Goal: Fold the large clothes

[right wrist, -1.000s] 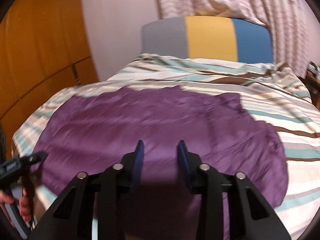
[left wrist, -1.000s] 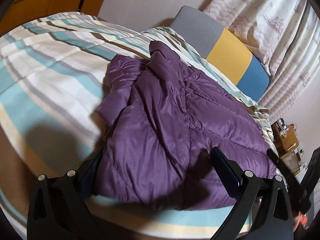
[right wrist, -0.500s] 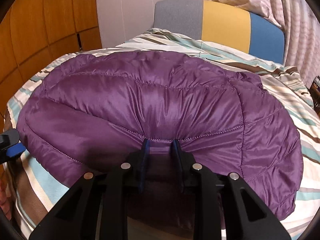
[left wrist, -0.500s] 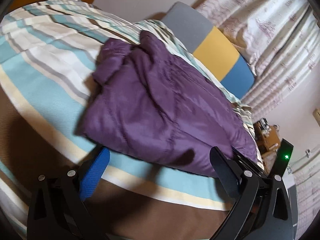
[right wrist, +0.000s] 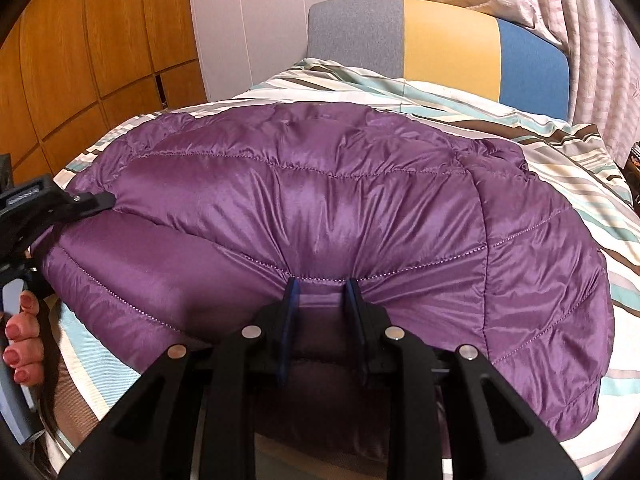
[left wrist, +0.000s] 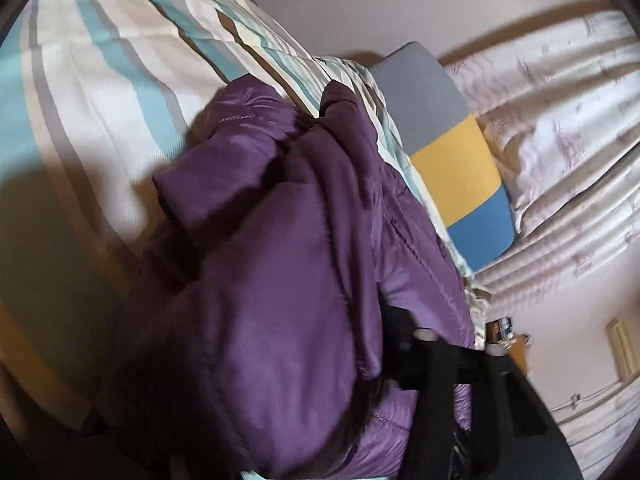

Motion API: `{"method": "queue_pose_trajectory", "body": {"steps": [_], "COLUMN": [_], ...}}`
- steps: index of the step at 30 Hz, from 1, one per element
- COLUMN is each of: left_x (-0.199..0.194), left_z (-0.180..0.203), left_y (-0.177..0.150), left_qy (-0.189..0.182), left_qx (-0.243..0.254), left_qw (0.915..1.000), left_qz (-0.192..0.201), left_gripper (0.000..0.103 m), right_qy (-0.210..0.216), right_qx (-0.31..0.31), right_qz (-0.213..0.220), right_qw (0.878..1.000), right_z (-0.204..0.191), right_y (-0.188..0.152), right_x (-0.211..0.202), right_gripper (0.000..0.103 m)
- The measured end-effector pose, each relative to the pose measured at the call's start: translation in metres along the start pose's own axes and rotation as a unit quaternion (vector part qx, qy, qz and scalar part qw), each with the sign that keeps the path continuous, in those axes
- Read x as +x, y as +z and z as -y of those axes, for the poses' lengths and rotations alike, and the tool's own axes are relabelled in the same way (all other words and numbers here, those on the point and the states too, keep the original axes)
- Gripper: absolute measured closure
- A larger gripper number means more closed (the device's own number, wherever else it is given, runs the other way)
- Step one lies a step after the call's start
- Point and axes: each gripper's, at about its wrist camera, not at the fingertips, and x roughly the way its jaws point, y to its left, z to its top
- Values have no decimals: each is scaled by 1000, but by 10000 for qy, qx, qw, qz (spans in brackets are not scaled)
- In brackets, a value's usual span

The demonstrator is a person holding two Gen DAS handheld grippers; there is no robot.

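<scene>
Purple jacket pinched at its near edge on the striped bed

Spread across a striped duvet (right wrist: pixel 580 168), a quilted purple jacket (right wrist: pixel 320 200), puffed up and lying between the wooden wall panels (right wrist: pixel 80 60) and the curtain (right wrist: pixel 600 40). No boxes, baskets or other containers visible in either view; only the bed carrying the jacket, with a grey, yellow and blue headboard (right wrist: pixel 440 48) standing at the far end.

Right gripper (right wrist: pixel 322 292) nearly closed, its two blue-lined fingers (right wrist: pixel 290 300) clamped on a fold of the jacket's near hem, fabric bunched and puckered between them and creases fanning out from the pinch. Rest of the jacket stretching away from that grip toward the headboard.

Left gripper (right wrist: pixel 96 200) seen at the left edge of the right wrist view, its black tip touching the jacket's left edge, held by a hand (right wrist: pixel 24 344) with painted nails. From the left wrist view, purple fabric (left wrist: pixel 280 280) draped close over the camera and covering one finger entirely; only the other black finger (left wrist: pixel 404 340) showing, pressed against the cloth. Whether those jaws are closed on the fabric or merely pushed into it: cannot tell. Blurred view there, with the duvet (left wrist: pixel 100 80) to the left of the jacket and the headboard (left wrist: pixel 452 160) beyond
</scene>
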Motion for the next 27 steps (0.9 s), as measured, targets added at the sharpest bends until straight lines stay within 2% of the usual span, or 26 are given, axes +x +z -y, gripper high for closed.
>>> {"method": "queue_pose_trajectory", "body": {"steps": [1, 4, 10, 13, 18, 20, 21, 22, 24, 27], "left_x": [-3, -14, -34, -40, -43, -44, -44, -44, -42, -39], "left_z": [4, 23, 69, 94, 122, 132, 137, 141, 146, 155], "left_y": [-1, -6, -13, -21, -26, -27, -29, -30, -34, -40], "left_qy": [71, 283, 359, 448, 688, 838, 895, 948, 1072, 1191], "left_qx": [119, 662, 1639, 2281, 2889, 3174, 3318, 3443, 3658, 3855], "left_qw": [9999, 9968, 9825, 9674, 9481, 9371, 9313, 9260, 9155, 9049], "left_qz": [95, 348, 815, 1001, 1136, 1185, 1205, 1227, 1289, 1355], "left_gripper": [72, 80, 82, 82, 82, 82, 82, 82, 82, 82], "right_qy": [5, -10, 9, -18, 161, 323, 354, 348, 100, -346], "right_qx": [9, 15, 92, 83, 289, 619, 758, 941, 1036, 1218], "right_qz": [1, -36, -190, -195, -95, 99, 218, 409, 571, 595], "right_qw": [10000, 10000, 9998, 9998, 9994, 9975, 9963, 9941, 9929, 9902], "right_z": [0, 0, 4, 4, 12, 24, 29, 37, 48, 73], "right_y": [-1, -1, 1, 3, 5, 5, 4, 2, -2, -9], "right_x": [0, 0, 6, 8, 2, -11, -18, -31, -46, -60], "right_gripper": [80, 80, 80, 80, 79, 71, 61, 56, 56, 56]}}
